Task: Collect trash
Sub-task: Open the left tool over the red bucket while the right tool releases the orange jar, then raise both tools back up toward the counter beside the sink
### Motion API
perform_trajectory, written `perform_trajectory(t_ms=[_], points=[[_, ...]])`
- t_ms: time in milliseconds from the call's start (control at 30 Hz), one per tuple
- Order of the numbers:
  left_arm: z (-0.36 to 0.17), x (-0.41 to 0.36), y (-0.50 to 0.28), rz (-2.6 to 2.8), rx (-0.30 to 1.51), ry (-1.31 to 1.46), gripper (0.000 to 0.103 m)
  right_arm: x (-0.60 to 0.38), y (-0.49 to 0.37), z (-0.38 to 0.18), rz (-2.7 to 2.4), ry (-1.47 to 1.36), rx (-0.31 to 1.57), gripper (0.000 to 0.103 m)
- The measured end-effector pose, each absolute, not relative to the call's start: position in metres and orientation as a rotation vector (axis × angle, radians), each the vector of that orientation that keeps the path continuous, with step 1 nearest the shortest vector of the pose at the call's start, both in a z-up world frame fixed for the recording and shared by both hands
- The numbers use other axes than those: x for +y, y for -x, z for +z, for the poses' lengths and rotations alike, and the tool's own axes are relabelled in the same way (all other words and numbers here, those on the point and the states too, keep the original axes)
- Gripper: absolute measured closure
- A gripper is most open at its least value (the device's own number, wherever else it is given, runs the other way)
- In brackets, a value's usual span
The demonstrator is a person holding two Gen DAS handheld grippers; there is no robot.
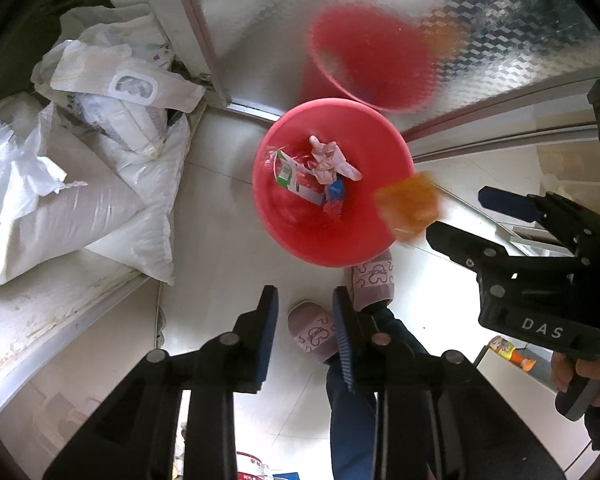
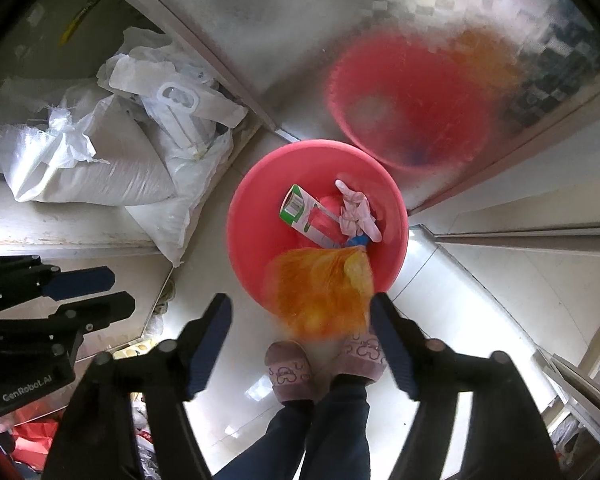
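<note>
The round red plastic basin (image 2: pixel 244 216) stands open from above at frame centre, partly screened by a blurred orange plastic bag (image 2: pixel 320 292). White woven sacks (image 2: pixel 100 176) crowd the upper left; a frosted glass door (image 2: pixel 300 40) walls off the top. Pale floor tile (image 2: pixel 204 280) lies bare at lower centre, save two slippered feet (image 2: pixel 288 368).

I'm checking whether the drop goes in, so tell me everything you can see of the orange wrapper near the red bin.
The orange wrapper is a thin, translucent, crinkled plastic bag or packet, orange with a paler yellow patch at one corner. It is motion-blurred and appears to be loose in the air, just off the tips of the right gripper, whose open jaws do not press it. It hangs over the near rim of the red bin, partly over the opening. A blurred orange reflection shows in the shiny door behind.
</note>
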State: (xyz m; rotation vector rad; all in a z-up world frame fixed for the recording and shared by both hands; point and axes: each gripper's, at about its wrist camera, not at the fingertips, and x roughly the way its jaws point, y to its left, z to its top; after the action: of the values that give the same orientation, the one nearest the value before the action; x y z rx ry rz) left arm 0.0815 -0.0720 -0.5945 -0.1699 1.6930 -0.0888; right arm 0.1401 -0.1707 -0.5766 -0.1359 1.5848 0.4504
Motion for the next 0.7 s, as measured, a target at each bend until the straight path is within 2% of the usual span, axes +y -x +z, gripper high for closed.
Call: perform_trajectory(t_ms=[333,433,600,700], points=[[-0.541,-0.074,-0.067,-0.066,1.656,0.1,0.068,-0.169,-0.128,-0.538,0.454,0.143,1.561,0.027],[-0.506,-0.072,-0.062,-0.054,1.635,0.107,0.068,-0.167,-0.12,-0.504,0.46,0.171,1.534,0.027],[-0.433,-0.067,-0.049,-0.048,1.578,0.117,0.05,-0.171,-0.108,-0.428,0.447,0.171,1.499,0.022],[-0.385,-0.064,-0.041,-0.025,1.557,0.141,0.05,-0.171,-0.101,-0.376,0.447,0.17,1.487,0.018]])
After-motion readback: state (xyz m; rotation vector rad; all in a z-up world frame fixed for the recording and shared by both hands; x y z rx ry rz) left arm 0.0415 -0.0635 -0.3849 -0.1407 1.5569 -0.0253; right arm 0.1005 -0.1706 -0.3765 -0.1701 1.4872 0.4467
